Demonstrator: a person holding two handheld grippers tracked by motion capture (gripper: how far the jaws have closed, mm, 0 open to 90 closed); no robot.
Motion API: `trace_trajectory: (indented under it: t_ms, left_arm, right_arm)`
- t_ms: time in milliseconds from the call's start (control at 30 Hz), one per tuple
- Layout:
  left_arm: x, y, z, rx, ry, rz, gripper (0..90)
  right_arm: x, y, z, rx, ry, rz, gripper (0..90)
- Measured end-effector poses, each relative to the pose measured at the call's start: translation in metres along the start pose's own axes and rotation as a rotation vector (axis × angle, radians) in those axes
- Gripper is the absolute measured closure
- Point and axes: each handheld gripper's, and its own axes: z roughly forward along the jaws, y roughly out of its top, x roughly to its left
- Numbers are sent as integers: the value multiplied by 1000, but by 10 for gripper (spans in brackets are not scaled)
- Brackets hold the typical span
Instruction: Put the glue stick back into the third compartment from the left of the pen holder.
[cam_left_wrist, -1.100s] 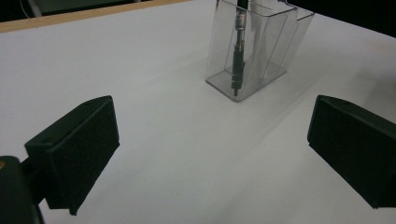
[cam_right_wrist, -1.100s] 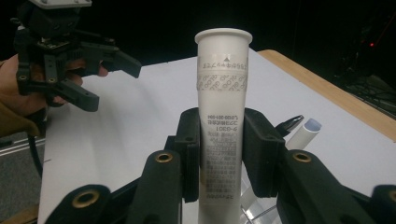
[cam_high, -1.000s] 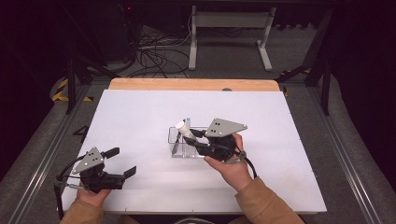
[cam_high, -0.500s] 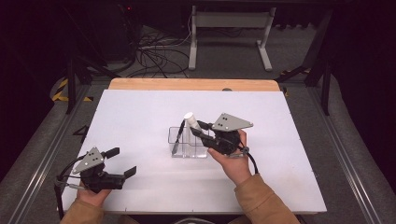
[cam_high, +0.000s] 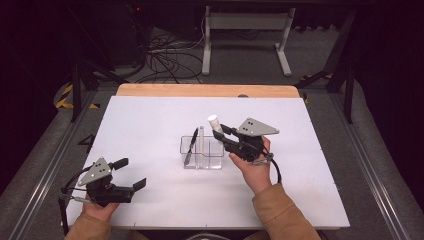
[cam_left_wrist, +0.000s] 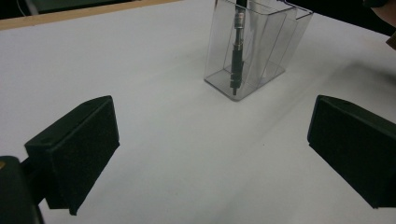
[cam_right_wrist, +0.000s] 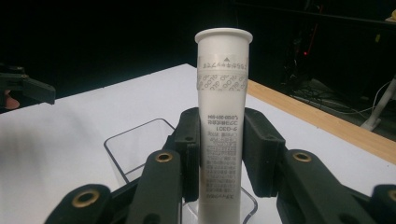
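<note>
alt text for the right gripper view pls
The right gripper is shut on an upright white tube with small printed text, held over a clear plastic holder on the white table. The left gripper shows far off at left.

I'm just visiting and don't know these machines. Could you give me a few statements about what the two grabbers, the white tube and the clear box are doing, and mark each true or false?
1. The right gripper has its jaws closed on the white tube. True.
2. The left gripper holds a pen. False: its jaws stand wide apart with nothing between them, above the white table.
3. The tube is held upright over the clear organizer. True.
4. The clear organizer has nothing in it. False: a dark pen stands in one of its compartments.
5. The organizer sits at the table's far left corner. False: it sits near the middle.
</note>
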Motion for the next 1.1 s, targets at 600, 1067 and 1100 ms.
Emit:
trace_trajectory:
  t_ms: [600, 1067, 1100]
  left_arm:
    - [-1, 0, 0, -5, 4, 3, 30]
    - [0, 0, 0, -4, 4, 1, 30]
    - [0, 0, 0, -3, 3, 1, 30]
  right_arm:
    - [-1, -10, 7, -6, 94, 109, 696]
    - [3, -22, 19, 61, 64, 101, 697]
    - [4, -24, 20, 65, 65, 99, 696]
